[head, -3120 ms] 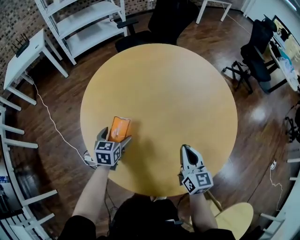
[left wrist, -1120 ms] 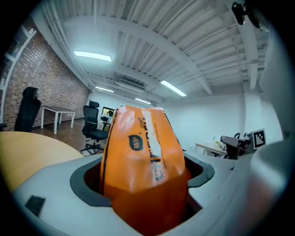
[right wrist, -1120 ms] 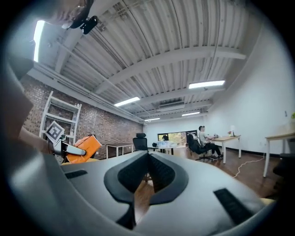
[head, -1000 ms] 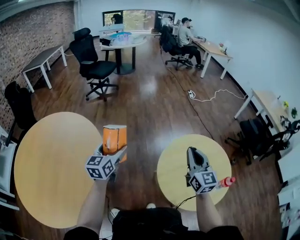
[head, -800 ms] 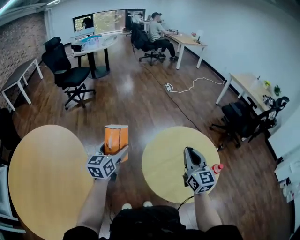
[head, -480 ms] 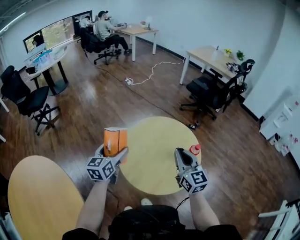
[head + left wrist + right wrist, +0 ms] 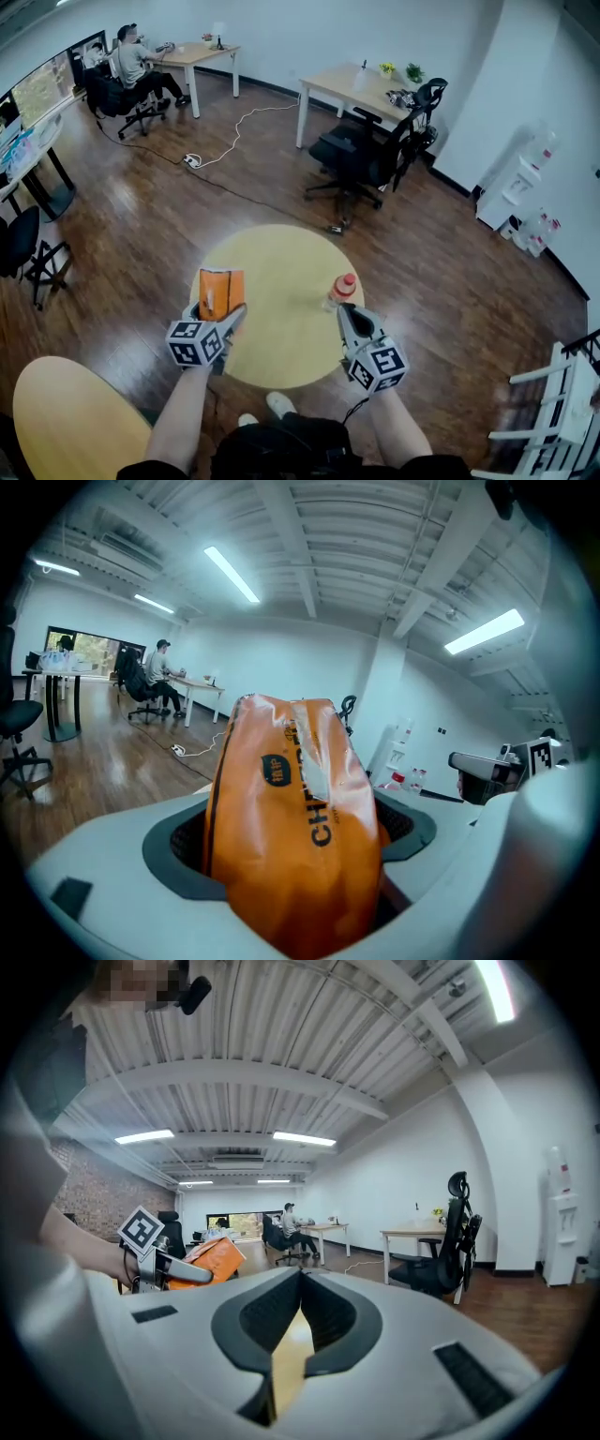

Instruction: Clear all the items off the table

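An orange snack packet [image 7: 221, 292] stands upright in my left gripper [image 7: 214, 312], which is shut on its lower part above the left side of a small round yellow table [image 7: 272, 258]. In the left gripper view the packet [image 7: 295, 808] fills the space between the jaws. A clear bottle with a red cap [image 7: 340, 290] stands on that table, just beyond the tip of my right gripper [image 7: 346, 316]. The right gripper [image 7: 300, 1283] is shut with nothing in it. In its view the left gripper with the packet [image 7: 204, 1258] shows at the left.
A larger round table [image 7: 66, 422] lies at the lower left. Black office chairs [image 7: 361, 155] and a wooden desk [image 7: 352, 86] stand beyond the small table. A person sits at a far desk [image 7: 131, 61]. A white rack [image 7: 553, 412] is at the lower right.
The view has swung away from the large table to the small round one. Both grippers now hang over its near part, the packet still held. The bottle has come close to the right gripper.
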{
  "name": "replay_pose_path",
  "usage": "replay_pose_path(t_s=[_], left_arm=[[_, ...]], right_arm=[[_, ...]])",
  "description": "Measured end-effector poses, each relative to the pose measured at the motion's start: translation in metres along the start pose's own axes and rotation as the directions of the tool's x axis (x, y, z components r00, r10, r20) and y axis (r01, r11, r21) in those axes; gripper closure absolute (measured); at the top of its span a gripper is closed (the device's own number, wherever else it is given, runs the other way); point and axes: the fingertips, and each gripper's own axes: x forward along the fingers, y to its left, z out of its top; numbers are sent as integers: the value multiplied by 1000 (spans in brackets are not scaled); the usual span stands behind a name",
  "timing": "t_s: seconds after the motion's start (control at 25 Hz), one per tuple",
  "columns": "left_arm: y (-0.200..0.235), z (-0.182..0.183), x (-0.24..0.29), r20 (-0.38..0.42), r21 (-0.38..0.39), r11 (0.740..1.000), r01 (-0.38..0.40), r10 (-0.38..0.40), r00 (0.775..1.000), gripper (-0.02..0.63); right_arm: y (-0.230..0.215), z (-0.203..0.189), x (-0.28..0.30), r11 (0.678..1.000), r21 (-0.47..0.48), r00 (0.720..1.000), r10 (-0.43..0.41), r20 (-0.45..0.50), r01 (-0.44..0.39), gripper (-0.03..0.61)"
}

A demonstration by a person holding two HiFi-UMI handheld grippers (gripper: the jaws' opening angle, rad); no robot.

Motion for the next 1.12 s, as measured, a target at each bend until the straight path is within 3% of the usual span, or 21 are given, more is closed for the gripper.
replay_pose_path(t_s=[0.28, 0.6, 0.84, 1.12], left_arm=[[14, -53, 27, -167, 16, 999, -29, 31, 985, 166], [17, -126, 59, -356, 59, 998, -21, 41, 933, 166], [23, -154, 76, -411, 145, 989, 7, 54, 910, 166], [25, -173, 87, -442, 152, 988, -3, 71, 894, 162]], right_arm=[[7, -39, 4, 999, 43, 996, 13, -87, -9, 574], [-3, -96, 10, 996, 94, 978, 8, -209, 12, 574], [1, -128, 7, 998, 59, 957, 12, -290, 6, 574], [-2, -144, -3, 997, 69, 946, 2, -324, 21, 574]])
